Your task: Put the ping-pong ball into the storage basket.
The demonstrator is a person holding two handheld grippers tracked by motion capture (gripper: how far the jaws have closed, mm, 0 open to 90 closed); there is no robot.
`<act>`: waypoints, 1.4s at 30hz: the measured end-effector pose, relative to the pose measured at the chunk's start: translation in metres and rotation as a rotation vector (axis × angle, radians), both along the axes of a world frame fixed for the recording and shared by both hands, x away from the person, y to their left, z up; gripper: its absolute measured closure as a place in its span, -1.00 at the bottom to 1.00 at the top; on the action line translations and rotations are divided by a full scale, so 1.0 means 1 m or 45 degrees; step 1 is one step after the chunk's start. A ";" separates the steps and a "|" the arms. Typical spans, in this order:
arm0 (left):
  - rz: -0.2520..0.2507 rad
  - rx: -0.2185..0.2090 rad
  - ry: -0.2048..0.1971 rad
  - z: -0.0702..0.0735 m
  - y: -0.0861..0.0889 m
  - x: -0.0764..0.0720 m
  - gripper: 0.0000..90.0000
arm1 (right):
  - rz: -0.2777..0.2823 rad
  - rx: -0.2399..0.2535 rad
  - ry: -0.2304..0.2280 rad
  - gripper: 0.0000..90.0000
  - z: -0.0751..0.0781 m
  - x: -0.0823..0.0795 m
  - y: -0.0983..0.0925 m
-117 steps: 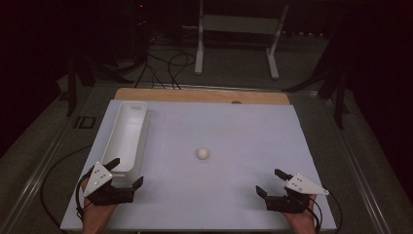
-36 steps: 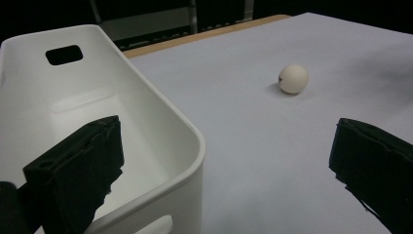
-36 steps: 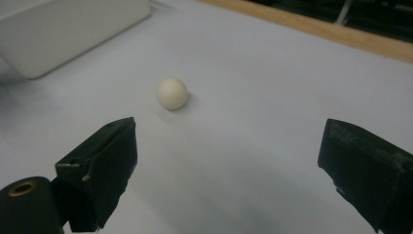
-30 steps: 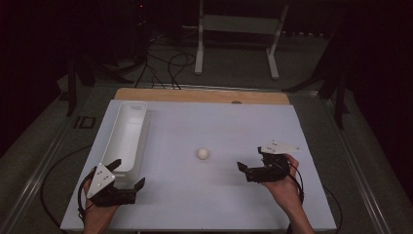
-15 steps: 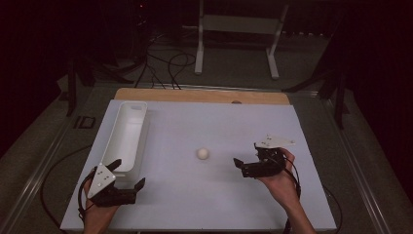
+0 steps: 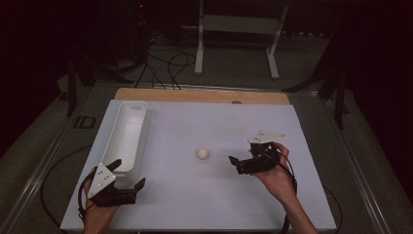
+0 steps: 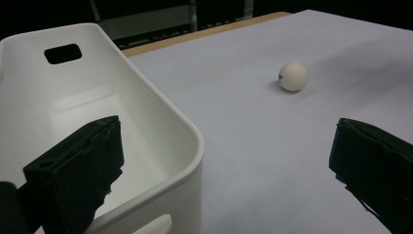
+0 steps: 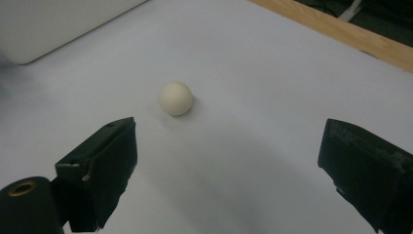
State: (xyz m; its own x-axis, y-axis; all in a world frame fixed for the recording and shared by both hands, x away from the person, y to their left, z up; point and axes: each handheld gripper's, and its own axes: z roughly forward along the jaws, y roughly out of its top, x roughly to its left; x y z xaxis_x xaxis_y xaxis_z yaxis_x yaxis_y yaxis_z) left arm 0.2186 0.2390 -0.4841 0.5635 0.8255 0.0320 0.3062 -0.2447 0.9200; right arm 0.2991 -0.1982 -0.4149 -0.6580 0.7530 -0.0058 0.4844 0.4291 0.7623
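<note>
The right gripper hangs just over the table with its jaws spread wide and nothing between them. The ball lies ahead of the jaws and toward the left one, near but apart from both; in the right gripper view the ball sits beyond the tips, not yet inside the gap. The main risk, as I judge it, is a nudge. The ball is round and free on a smooth sheet, so if the left jaw meets it first on the way in, it would likely roll off toward the bin or the far edge. Shutting too early, with the ball only at the tips, could squirt it forward. A low approach could also scrape the pads along the sheet.

The left gripper is open too, empty, resting at the near end of the bin. One jaw stands over the bin's inside and the other over the table, straddling the near corner. From it the ball lies well ahead and to the right. The bin holds nothing that I can see. Past the sheet runs a wooden strip.
</note>
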 end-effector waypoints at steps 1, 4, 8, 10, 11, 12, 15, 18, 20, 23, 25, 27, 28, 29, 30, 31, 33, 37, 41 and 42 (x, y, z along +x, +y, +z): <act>0.000 -0.001 -0.001 0.000 0.000 0.000 -1.00 | -0.002 -0.004 -0.005 -0.84 0.002 0.001 0.001; 0.001 -0.001 -0.001 0.000 0.000 0.000 -1.00 | 0.000 -0.006 -0.006 -0.84 0.004 0.004 0.001; 0.001 0.000 -0.001 0.000 0.000 0.000 -1.00 | 0.003 -0.013 -0.006 -0.84 0.007 0.006 0.002; 0.000 -0.002 -0.001 0.000 0.000 0.000 -1.00 | 0.003 -0.017 -0.005 -0.84 0.008 0.008 0.003; 0.000 -0.001 -0.001 0.000 0.000 0.000 -1.00 | 0.002 -0.016 -0.005 -0.84 0.009 0.008 0.003; 0.000 0.000 0.000 0.000 0.000 0.000 -1.00 | 0.004 -0.022 -0.007 -0.84 0.010 0.009 0.004; 0.000 -0.001 0.000 0.000 0.000 0.000 -1.00 | 0.009 -0.030 -0.003 -0.84 0.011 0.012 0.006; 0.001 -0.002 0.001 0.000 0.000 0.000 -1.00 | 0.013 -0.042 -0.001 -0.84 0.012 0.015 0.008; 0.001 -0.001 0.001 0.000 0.000 0.000 -1.00 | 0.013 -0.042 -0.001 -0.84 0.012 0.015 0.008; 0.000 -0.004 0.004 0.000 0.000 0.000 -1.00 | 0.017 -0.054 0.007 -0.84 0.014 0.019 0.011; 0.000 -0.004 0.006 -0.001 0.000 0.000 -1.00 | 0.021 -0.062 0.010 -0.84 0.015 0.021 0.012; -0.001 -0.003 0.006 -0.001 0.000 0.000 -1.00 | 0.023 -0.073 0.010 -0.84 0.016 0.023 0.014; 0.000 -0.003 0.006 -0.001 0.000 0.000 -1.00 | 0.023 -0.074 0.007 -0.84 0.017 0.024 0.015; 0.001 -0.004 0.006 -0.001 0.000 0.000 -1.00 | 0.025 -0.078 0.009 -0.84 0.018 0.025 0.016; 0.001 -0.005 0.007 -0.001 0.000 0.000 -1.00 | 0.027 -0.080 0.008 -0.84 0.019 0.026 0.017; 0.000 -0.005 0.006 -0.001 0.000 0.000 -1.00 | 0.029 -0.084 0.009 -0.84 0.019 0.027 0.018; 0.000 -0.005 0.007 -0.001 0.000 0.000 -1.00 | 0.034 -0.093 0.010 -0.84 0.020 0.029 0.020; 0.000 -0.005 0.008 -0.001 0.000 0.000 -1.00 | 0.039 -0.098 0.017 -0.84 0.021 0.034 0.023; 0.000 -0.003 0.008 -0.001 0.000 0.000 -1.00 | 0.047 -0.084 0.030 -0.84 0.021 0.038 0.026; -0.001 -0.003 0.008 -0.001 0.000 0.000 -1.00 | 0.050 -0.086 0.028 -0.84 0.021 0.039 0.027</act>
